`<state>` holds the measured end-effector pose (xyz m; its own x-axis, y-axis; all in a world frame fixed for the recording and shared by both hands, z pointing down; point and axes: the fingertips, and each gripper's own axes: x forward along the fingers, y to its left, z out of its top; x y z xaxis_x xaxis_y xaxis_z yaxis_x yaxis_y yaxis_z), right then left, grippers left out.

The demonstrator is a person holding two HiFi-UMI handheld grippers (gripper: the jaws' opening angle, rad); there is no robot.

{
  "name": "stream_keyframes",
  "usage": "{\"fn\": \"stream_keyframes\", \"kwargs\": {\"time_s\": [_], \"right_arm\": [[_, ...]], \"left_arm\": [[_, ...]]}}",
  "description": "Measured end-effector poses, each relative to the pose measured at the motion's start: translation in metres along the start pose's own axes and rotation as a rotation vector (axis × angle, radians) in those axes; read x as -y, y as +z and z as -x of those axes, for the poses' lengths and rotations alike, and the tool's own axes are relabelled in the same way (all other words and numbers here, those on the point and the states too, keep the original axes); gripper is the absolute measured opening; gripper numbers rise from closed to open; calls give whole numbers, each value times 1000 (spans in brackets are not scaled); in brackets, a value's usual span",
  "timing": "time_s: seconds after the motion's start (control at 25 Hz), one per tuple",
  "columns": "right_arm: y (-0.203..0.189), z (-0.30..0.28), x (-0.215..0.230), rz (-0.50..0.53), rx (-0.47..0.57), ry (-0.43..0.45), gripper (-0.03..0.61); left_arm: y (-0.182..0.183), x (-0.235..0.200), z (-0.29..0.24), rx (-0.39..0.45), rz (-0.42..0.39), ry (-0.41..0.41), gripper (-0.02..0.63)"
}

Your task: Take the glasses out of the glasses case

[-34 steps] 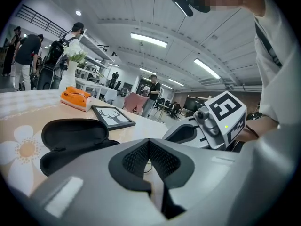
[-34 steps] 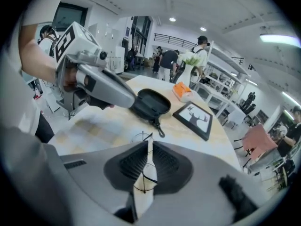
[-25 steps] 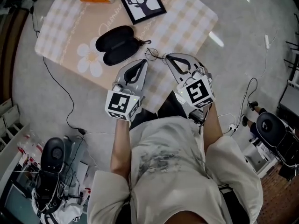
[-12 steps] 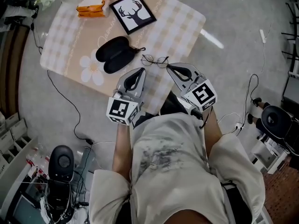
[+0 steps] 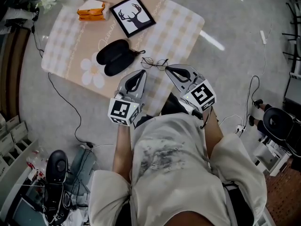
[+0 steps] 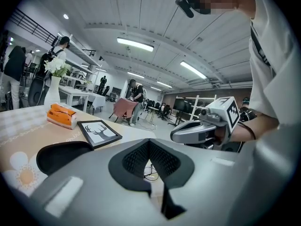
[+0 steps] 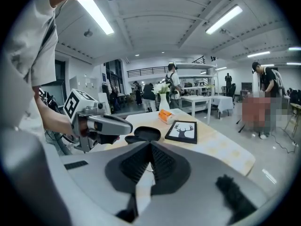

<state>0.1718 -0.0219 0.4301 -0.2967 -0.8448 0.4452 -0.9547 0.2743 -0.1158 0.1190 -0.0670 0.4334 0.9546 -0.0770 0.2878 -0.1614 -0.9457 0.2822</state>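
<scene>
- Left gripper: jaws closed tip to tip, holding nothing.
- Right gripper: jaws together, empty; tip near the glasses, contact unclear.
- Glasses lie on the table, at 3 o'clock of the open glasses case.
- Deer picture at the case's 12 o'clock.

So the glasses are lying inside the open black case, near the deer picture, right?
Not quite. The glasses lie on the table just beside the open black case, not inside it. The case does sit near the deer picture. The head view shows this.
</scene>
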Motion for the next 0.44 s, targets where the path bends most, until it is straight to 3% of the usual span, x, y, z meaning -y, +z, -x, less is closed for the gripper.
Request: {"fn": "stream_keyframes", "kwargs": {"time_s": [0.44], "right_arm": [[2, 1, 1, 4, -1, 9, 15]], "left_arm": [[-1, 0, -5, -13, -2, 0, 8]]}}
